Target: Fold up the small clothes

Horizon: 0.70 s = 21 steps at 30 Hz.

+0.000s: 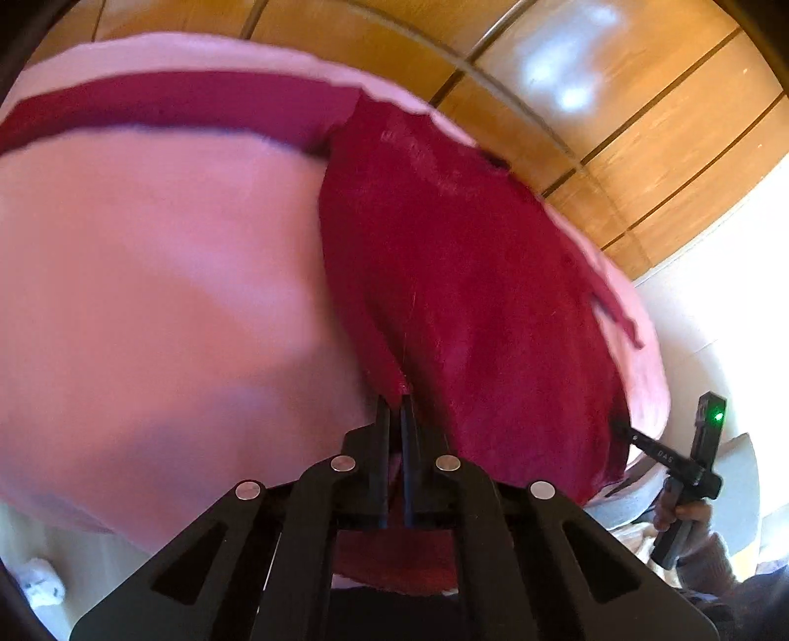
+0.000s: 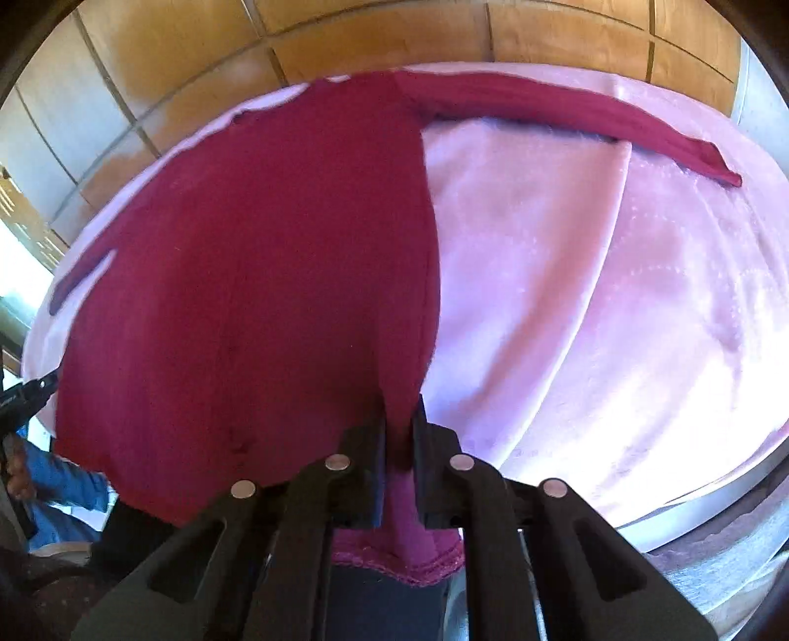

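Left claw [image 1: 394, 394] is pinched together on the near hem of a dark red top [image 1: 468, 276], cloth bunched between the two black fingers, some red fabric hanging under the claw body. Right claw [image 2: 400, 419] is likewise clamped on the same red top [image 2: 256, 276], a fold of hem squeezed between its fingers and a stitched edge drooping below them. In the left view the right claw [image 1: 622, 427] shows at the far right edge, a green light on its body, a hand [image 1: 683, 513] gripping its handle. In the right view the left claw tip pokes in at the left edge, touching the garment's side.

Top lies spread flat on a pink blanket [image 2: 616, 305], body running away from both claws. One long sleeve [image 2: 567, 118] stretches out sideways across the blanket's far part; the other sleeve [image 2: 79, 276] lies along the blanket's left edge. Beyond the blanket, wooden panels [image 2: 394, 34] with dark seams. Motion blur softens the left view.
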Available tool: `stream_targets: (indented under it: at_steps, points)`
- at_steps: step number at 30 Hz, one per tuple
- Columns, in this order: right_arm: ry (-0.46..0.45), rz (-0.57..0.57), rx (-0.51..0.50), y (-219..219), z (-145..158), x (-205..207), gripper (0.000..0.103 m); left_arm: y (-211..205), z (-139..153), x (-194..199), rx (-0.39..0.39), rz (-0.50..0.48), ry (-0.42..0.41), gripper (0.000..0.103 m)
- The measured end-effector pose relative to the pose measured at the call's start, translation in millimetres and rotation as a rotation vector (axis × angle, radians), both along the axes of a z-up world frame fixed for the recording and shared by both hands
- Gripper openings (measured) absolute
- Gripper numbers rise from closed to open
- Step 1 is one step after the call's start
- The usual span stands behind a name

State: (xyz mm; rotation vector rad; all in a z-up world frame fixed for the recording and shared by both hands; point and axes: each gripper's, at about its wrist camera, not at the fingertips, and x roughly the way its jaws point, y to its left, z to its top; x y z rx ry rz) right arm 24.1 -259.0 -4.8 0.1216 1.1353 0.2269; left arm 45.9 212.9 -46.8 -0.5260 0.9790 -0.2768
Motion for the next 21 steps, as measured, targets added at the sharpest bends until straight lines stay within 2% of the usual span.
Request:
stream_targets:
  at_steps: [2, 4, 7, 8, 9, 11, 13, 14, 15, 16, 17, 18, 21]
  points:
    - [-0.026, 0.003, 0.026, -5, 15, -3, 0.008, 11, 16, -5, 0.018, 0.007, -0.027, 0.002]
    - [-0.015, 0.007, 0.041, -10, 17, -7, 0.008, 17, 20, -10, 0.061, 0.011, -0.030, 0.002]
    - [0.047, 0.017, -0.037, -6, -8, -8, 0.007, 17, -1, -10, 0.148, 0.022, 0.036, 0.002]
    - [0.064, 0.005, -0.045, -7, -16, -8, 0.007, 16, -12, -8, 0.195, 0.038, 0.078, 0.002]
    - [0.073, -0.008, -0.037, -7, -20, -7, 0.007, 15, -19, -10, 0.208, 0.031, 0.097, 0.003]
    - [0.069, -0.010, -0.034, -7, -19, -6, 0.008, 11, -13, -12, 0.228, 0.044, 0.066, 0.003]
    - [0.072, 0.001, -0.036, -7, -17, -5, 0.011, 4, 1, -12, 0.293, 0.054, 0.008, 0.003]
    - [0.073, 0.000, -0.031, -9, -16, -4, 0.018, 3, 8, -12, 0.323, 0.072, -0.017, 0.007]
    - [0.069, -0.009, -0.017, -12, -13, -2, 0.022, 2, 18, -9, 0.339, 0.101, -0.054, 0.025]
    - [0.052, -0.038, 0.010, -19, -7, 0, 0.039, 1, 26, -8, 0.324, 0.127, -0.087, 0.045]
    - [0.033, -0.072, 0.033, -28, -2, 3, 0.056, 1, 32, -8, 0.302, 0.145, -0.117, 0.054]
    - [0.015, -0.106, 0.052, -38, 3, 7, 0.058, -3, 39, -3, 0.270, 0.169, -0.162, 0.062]
    - [-0.005, -0.195, 0.100, -63, 8, 19, 0.057, -24, 40, 17, 0.268, 0.148, -0.186, 0.062]
